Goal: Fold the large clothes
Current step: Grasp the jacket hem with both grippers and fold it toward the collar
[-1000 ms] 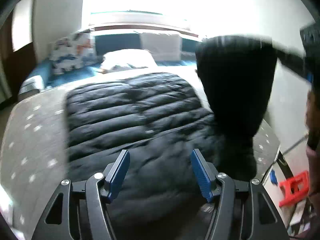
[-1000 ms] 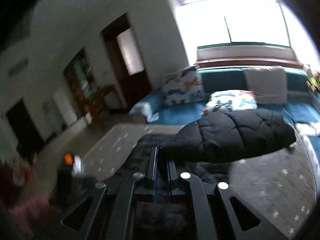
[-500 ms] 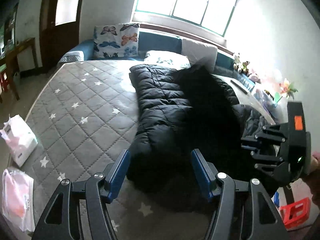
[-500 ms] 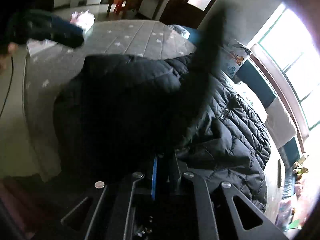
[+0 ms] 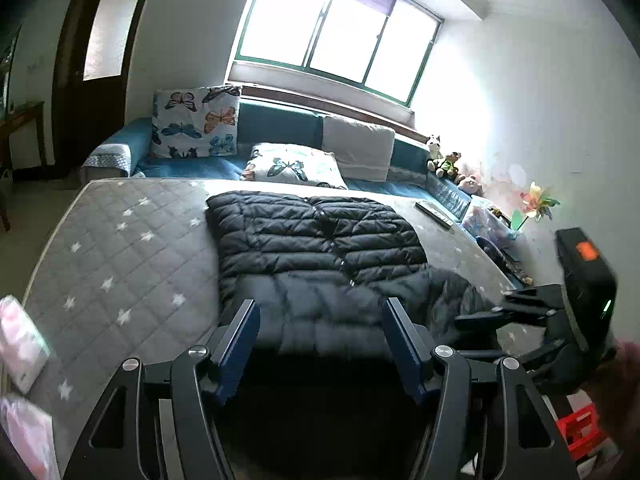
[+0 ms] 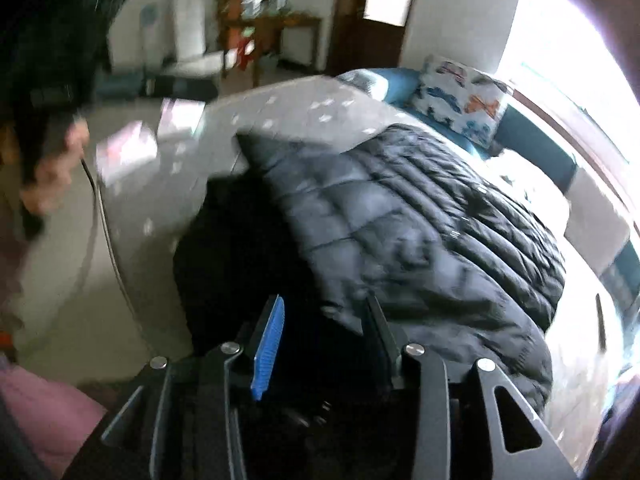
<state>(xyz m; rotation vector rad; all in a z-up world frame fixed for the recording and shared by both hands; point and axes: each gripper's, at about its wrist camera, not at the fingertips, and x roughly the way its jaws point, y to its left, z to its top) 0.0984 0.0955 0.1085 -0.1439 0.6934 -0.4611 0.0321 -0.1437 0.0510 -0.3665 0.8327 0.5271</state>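
Note:
A black quilted puffer jacket [image 5: 320,252] lies flat on the grey star-patterned mattress [image 5: 120,248], its near end hanging over the front edge. It also shows in the right wrist view [image 6: 432,220]. My left gripper [image 5: 320,320] is open and empty, just above the jacket's near end. My right gripper [image 6: 324,320] is open, its fingers either side of the jacket's near right edge, not gripping. The right gripper also appears in the left wrist view [image 5: 500,320] at the jacket's crumpled right side.
Butterfly pillows [image 5: 196,120] and a blue sofa back [image 5: 280,124] stand beyond the mattress. A remote [image 5: 434,214] lies at the far right of the bed. Pink packets [image 5: 20,344] lie at the left edge. A red stool [image 5: 580,432] stands on the floor at right.
The right gripper swung the lifted black part of the jacket down, let it go and opened. The jacket now lies flat. The left gripper stayed open and pulled back.

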